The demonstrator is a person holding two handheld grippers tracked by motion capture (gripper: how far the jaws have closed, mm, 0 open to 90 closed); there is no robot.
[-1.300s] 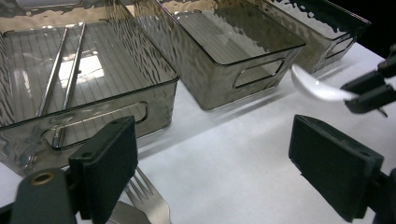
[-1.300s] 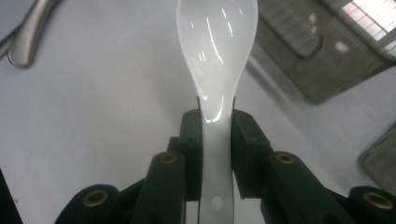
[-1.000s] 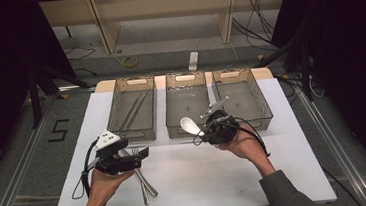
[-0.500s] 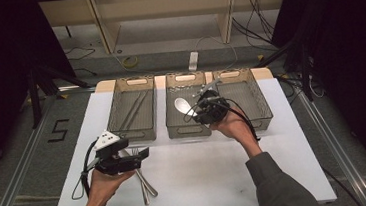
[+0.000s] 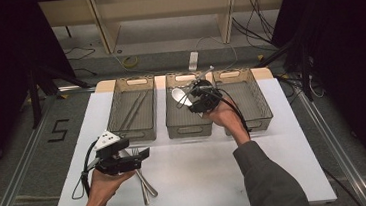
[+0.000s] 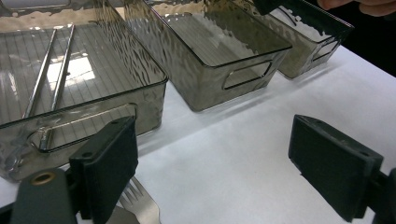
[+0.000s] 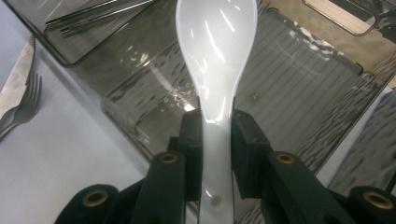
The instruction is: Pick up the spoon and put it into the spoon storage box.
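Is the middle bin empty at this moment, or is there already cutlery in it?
Empty. The middle bin shows a bare ribbed floor in the right gripper view; the white spoon hangs above it, clamped in the right tool.
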